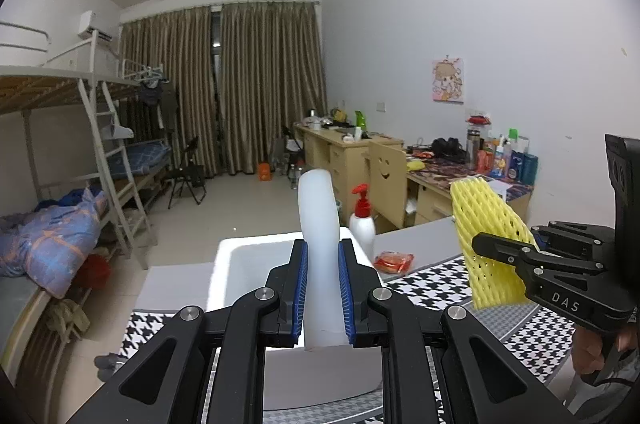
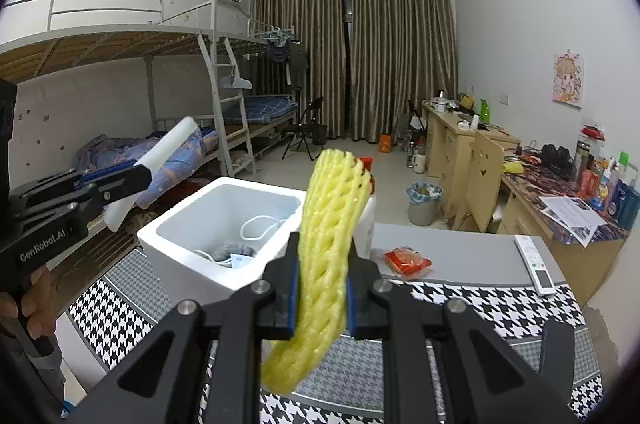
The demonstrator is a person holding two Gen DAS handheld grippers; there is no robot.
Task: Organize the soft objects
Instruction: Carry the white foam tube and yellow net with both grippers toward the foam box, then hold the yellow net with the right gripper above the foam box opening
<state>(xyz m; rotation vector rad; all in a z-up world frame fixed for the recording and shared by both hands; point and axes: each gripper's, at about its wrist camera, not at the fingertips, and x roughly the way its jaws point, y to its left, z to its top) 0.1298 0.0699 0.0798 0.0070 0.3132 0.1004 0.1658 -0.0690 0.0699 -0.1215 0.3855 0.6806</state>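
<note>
Yellow foam net [image 2: 324,252] clamped in right tool [image 2: 320,298], white foam strip [image 1: 318,248] in left tool [image 1: 323,290], both raised above the bench's near edge beside the open box [image 2: 180,244]

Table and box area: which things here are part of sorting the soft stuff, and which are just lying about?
Part of the job:
- white foam sheet, clamped in the left gripper
- yellow foam net, clamped in the right gripper
- white foam box, already holding a few items

Lying about:
- pump bottle
- red packet
- remote control
</note>
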